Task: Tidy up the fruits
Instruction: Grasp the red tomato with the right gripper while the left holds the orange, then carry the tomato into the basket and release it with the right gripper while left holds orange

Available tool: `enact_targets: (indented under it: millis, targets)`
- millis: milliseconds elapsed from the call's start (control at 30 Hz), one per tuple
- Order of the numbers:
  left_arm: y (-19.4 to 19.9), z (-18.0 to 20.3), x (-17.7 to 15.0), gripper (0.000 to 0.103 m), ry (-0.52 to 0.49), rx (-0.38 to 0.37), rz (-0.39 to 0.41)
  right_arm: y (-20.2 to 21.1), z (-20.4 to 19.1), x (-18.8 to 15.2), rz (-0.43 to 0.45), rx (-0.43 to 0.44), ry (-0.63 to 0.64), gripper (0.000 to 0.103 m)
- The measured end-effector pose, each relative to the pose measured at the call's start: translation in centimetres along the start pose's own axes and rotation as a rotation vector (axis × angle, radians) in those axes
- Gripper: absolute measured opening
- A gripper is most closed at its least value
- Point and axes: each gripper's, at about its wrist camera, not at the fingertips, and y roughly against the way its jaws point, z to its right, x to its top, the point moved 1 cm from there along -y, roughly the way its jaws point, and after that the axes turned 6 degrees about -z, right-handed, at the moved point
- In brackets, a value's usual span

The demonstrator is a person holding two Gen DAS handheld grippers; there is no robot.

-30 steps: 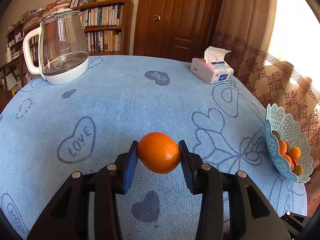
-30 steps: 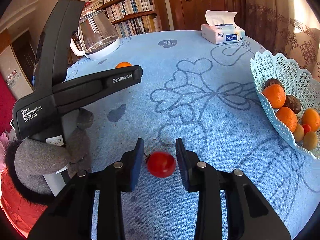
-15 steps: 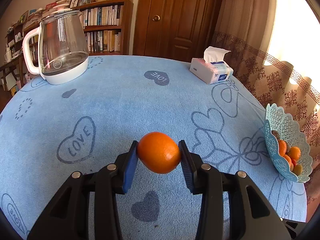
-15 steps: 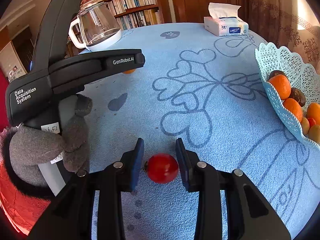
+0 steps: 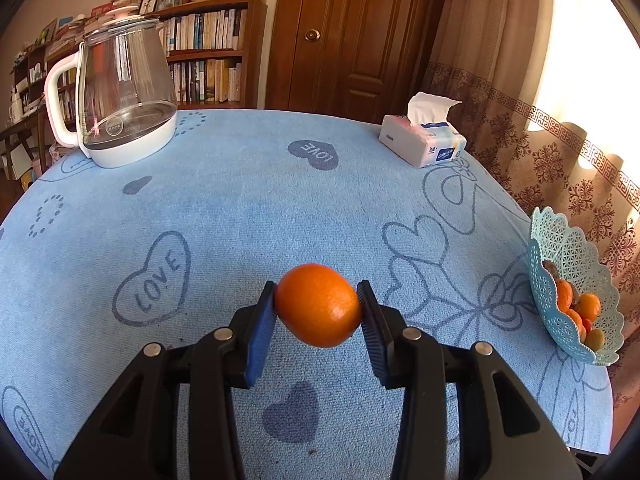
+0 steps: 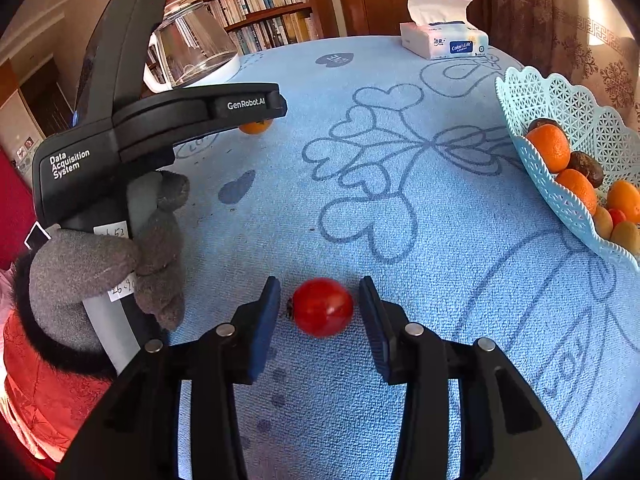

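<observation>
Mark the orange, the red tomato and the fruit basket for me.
orange [image 5: 318,306], left wrist view, middle of its peel.
red tomato [image 6: 323,307], right wrist view, centre of its skin.
fruit basket [image 6: 560,100], right wrist view, bare lattice wall.

Bright daylight glares through the curtain [image 5: 560,92] at right; sharp focus, strong fisheye bending, black corners.

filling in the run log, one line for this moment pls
left gripper: shut on orange, lifted | right gripper: open around tomato on tablecloth | basket: holds fruit
</observation>
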Motion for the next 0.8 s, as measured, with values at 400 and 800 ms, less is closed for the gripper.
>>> enact_targets:
  millis: [400,800]
  targets:
    - [0.1,0.1,0.0,0.041,-0.001,0.000,0.007,0.7,-0.2,-0.3,0.031,-0.022,0.006,0.032]
    - [0.6,0.4,0.0,0.041,-0.009,-0.001,0.020,3.9,2.0,1.1,0.128,-0.038,-0.060,0.032]
